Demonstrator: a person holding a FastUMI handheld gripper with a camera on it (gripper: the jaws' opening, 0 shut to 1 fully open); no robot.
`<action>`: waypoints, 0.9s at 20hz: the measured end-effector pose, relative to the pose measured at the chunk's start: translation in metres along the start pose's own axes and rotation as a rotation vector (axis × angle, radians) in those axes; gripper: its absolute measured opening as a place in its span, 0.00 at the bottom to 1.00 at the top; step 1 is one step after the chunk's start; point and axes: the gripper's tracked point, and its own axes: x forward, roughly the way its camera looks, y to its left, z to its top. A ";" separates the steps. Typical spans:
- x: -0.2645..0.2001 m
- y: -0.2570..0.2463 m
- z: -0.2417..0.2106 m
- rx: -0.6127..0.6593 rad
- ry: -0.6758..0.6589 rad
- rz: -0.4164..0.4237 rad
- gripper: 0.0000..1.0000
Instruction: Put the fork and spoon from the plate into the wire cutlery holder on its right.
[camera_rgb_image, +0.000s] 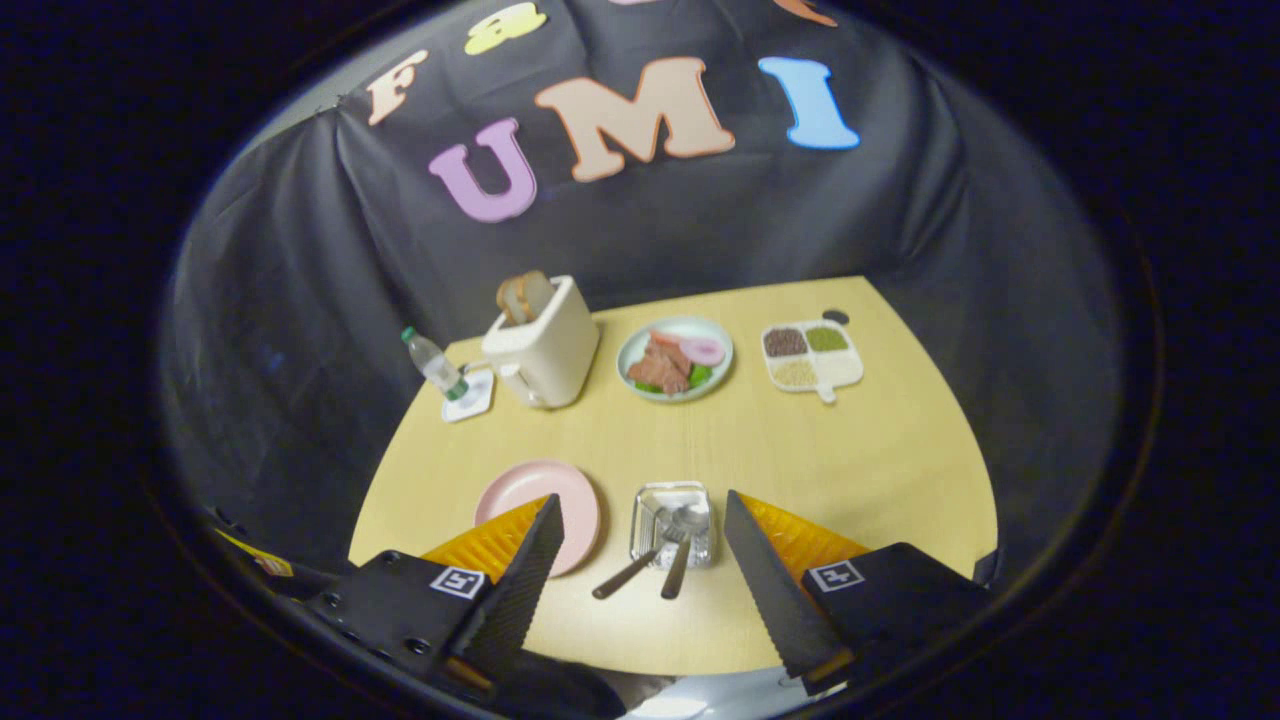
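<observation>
Pale wood surface (800, 470), black cloth wall behind. Fork (632, 566) and spoon (682, 552) lean in wire cutlery holder (646, 498), right of bare pink plate (530, 490). Tool (640, 575) spread apart, empty, flanking holder. Beyond: toaster (545, 345), food plate (675, 358), divided tray (812, 357), bottle (435, 364).

The surface (850, 450) is pale yellow wood with a faint grain. The plate (530, 490) is plain soft pink. The wire cutlery holder (672, 520) is shiny silver, and the fork (630, 572) and spoon (680, 560) in it are silver-grey with darker handles. The toaster (545, 350) is cream, with tan bread (524, 295) in its slot. The bottle (435, 365) is clear with a green cap, on a white coaster (470, 398). A pale green dish (722, 345) carries reddish-brown, pink and green food. The divided tray (845, 372) is cream, with dark brown, green and beige fillings. The booth wall (300, 300) is black.
</observation>
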 end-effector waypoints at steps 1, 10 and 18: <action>-0.008 0.001 0.014 -0.021 -0.073 -0.017 1.00; -0.078 0.040 0.075 -0.120 -0.573 -0.144 1.00; -0.116 0.062 0.021 -0.081 -0.654 -0.215 1.00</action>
